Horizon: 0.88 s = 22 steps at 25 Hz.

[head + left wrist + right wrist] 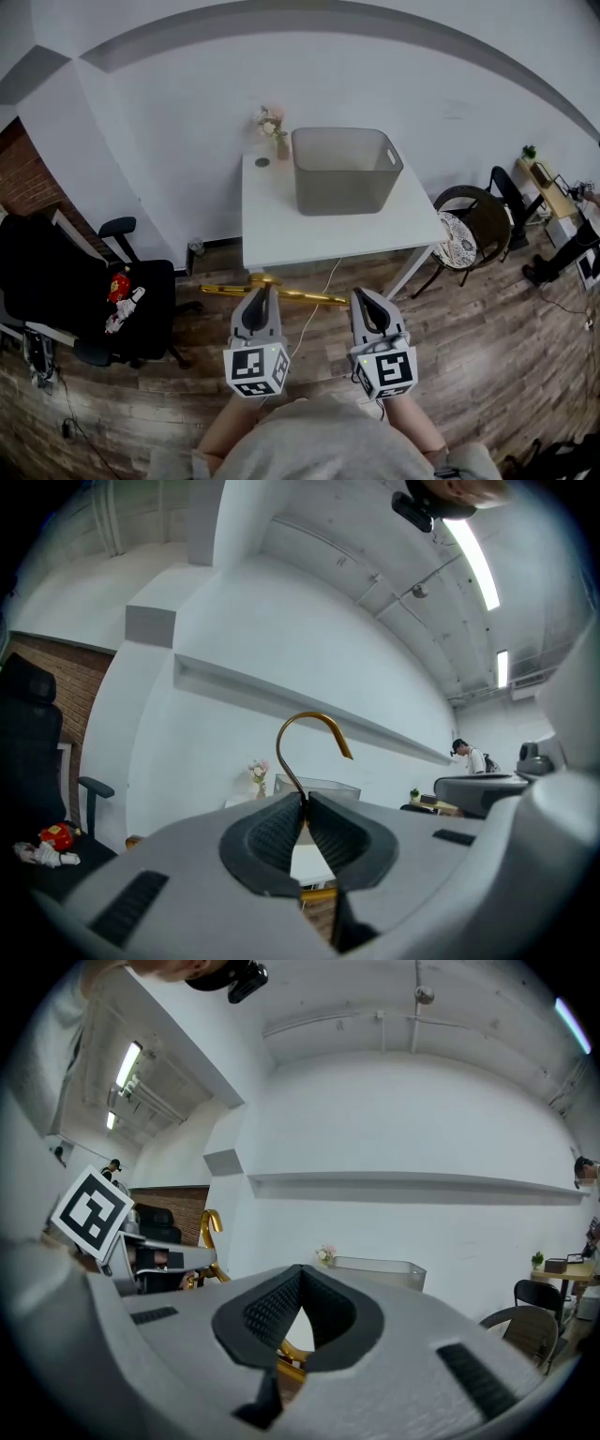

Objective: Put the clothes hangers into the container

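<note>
A gold clothes hanger (281, 292) hangs level in the air in front of the white table (281, 234). My left gripper (263, 292) is shut on the neck of its hook (309, 728), which curls up above the jaws. My right gripper (360, 296) is shut, and the hanger's right end (289, 1354) lies just under its tips; no gold shows between its pads. The grey container (343, 171) stands open-topped at the back of the table, well beyond both grippers, and shows small in the left gripper view (323, 786) and the right gripper view (380, 1267).
A small vase of flowers (273, 125) and a round dark item (262, 162) sit on the table's back left corner. A black office chair (89, 300) stands to the left and a round chair (473, 230) to the right, on wood flooring. A person (469, 757) stands far off.
</note>
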{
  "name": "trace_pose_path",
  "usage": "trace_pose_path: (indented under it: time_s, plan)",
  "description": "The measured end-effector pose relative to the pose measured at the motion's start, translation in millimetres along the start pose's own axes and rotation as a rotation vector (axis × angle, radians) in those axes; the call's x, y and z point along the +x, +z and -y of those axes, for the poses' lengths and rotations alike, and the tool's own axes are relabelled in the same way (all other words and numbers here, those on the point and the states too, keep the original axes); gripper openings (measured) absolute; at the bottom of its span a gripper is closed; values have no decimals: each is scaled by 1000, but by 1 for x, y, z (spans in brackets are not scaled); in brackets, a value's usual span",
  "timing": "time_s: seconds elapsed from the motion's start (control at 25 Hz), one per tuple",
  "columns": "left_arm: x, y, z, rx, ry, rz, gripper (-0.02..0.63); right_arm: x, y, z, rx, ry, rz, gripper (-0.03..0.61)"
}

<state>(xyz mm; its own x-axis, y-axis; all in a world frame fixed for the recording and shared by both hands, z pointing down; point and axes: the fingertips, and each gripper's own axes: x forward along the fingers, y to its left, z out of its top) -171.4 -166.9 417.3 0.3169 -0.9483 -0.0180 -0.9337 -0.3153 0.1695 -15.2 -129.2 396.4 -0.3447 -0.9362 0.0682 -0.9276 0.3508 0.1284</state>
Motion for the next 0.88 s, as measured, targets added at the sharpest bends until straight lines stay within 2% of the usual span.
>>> trace_pose_path:
  time_s: [0.16,0.48,0.6,0.88]
  plan:
    - [17,3,-5,5,-10,-1,26,10,-2,5,17,-12,51,2]
    - [64,6,-1,4,-34,-4,26,28,-13,24,14,-33,48,2]
    - [90,13,4,4,-49,10,26,40,-16,35,11,-35,25,3]
    - [165,37,24,15,-96,53,26,79,-14,79,12,-54,48,2]
